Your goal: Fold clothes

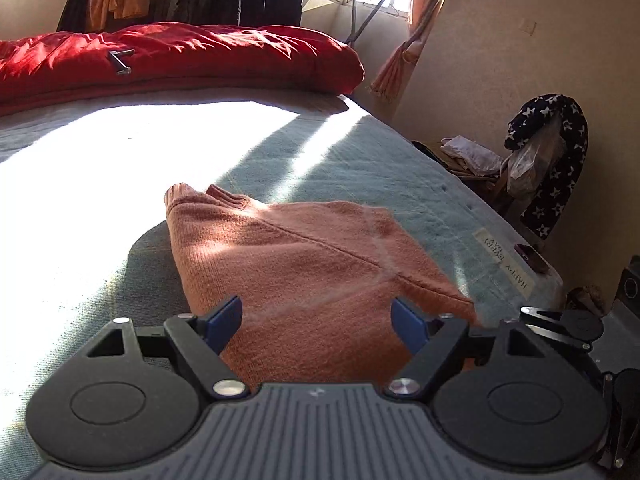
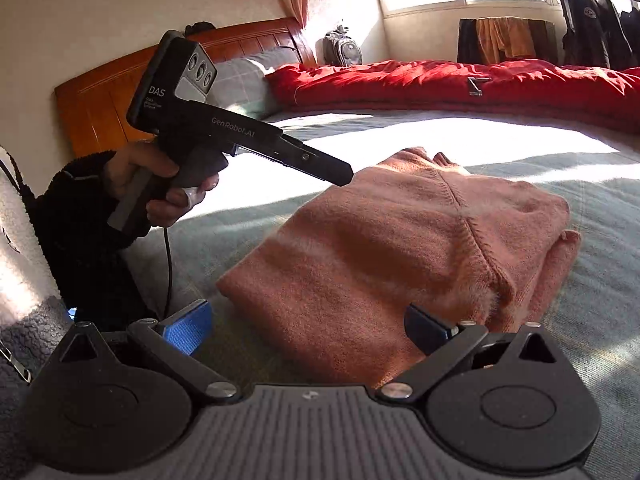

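Sweater (image 1: 304,272) lies folded on the bed (image 1: 360,152) — both grippers (image 1: 318,322) (image 2: 308,326) wide, empty. Next: I nip its six-o'clock edge, halve.

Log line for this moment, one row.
stage: sweater folded on bed | left gripper: open, empty | right gripper: open, empty

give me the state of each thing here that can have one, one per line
orange sweater: folded into a compact stack, lying flat on the bed, not gripped
left gripper: open, nothing between its blue pads
right gripper: open, holding nothing
red duvet: bunched along the far side of the bed
curtain: gathered and tied back
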A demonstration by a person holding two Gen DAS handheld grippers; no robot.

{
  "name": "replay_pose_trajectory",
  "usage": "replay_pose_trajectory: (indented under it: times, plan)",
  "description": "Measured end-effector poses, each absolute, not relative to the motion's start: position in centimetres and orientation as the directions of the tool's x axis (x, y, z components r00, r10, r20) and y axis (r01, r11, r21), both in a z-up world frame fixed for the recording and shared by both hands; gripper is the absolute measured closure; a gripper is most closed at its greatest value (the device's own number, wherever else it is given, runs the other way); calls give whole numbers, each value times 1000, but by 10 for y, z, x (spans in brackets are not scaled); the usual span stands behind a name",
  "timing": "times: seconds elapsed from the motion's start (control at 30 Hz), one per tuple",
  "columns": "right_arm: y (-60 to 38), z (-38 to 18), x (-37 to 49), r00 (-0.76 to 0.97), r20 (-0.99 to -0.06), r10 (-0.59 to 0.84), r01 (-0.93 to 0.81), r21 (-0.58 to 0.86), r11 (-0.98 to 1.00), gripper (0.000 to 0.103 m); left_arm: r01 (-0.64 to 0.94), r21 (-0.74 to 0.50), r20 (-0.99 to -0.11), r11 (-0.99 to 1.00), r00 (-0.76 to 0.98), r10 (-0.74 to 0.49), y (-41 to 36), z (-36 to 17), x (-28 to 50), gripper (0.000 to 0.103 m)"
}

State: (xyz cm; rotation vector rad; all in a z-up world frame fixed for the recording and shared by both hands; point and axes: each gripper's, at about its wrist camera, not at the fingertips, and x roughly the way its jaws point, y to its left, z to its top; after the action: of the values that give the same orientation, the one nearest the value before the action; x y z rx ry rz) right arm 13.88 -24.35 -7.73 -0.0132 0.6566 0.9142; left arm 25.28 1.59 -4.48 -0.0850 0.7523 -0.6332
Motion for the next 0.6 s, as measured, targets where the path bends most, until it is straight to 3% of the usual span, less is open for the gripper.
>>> replay_pose_trajectory:
  times: [0.2, 0.3, 0.5, 0.6]
  plan:
    - [-260, -93, 143, 389, -588, 709, -703, 308, 641, 0, 520, -296, -659, 801, 496, -566, -1, -52, 268, 20]
    - [-262, -77, 145, 404, -558, 725, -690, 334, 642, 0, 510, -289, -696, 810, 469, -543, -6, -57, 276, 20]
    - [-259, -38, 165, 492, -512, 705, -702, 246, 669, 0, 540, -285, -676, 792, 473, -565, -9, -34, 286, 20]
    - [-258, -52, 185, 471, -549, 690, -664, 295, 687, 0, 537, -299, -687, 789, 453, -569, -14, -38, 294, 19]
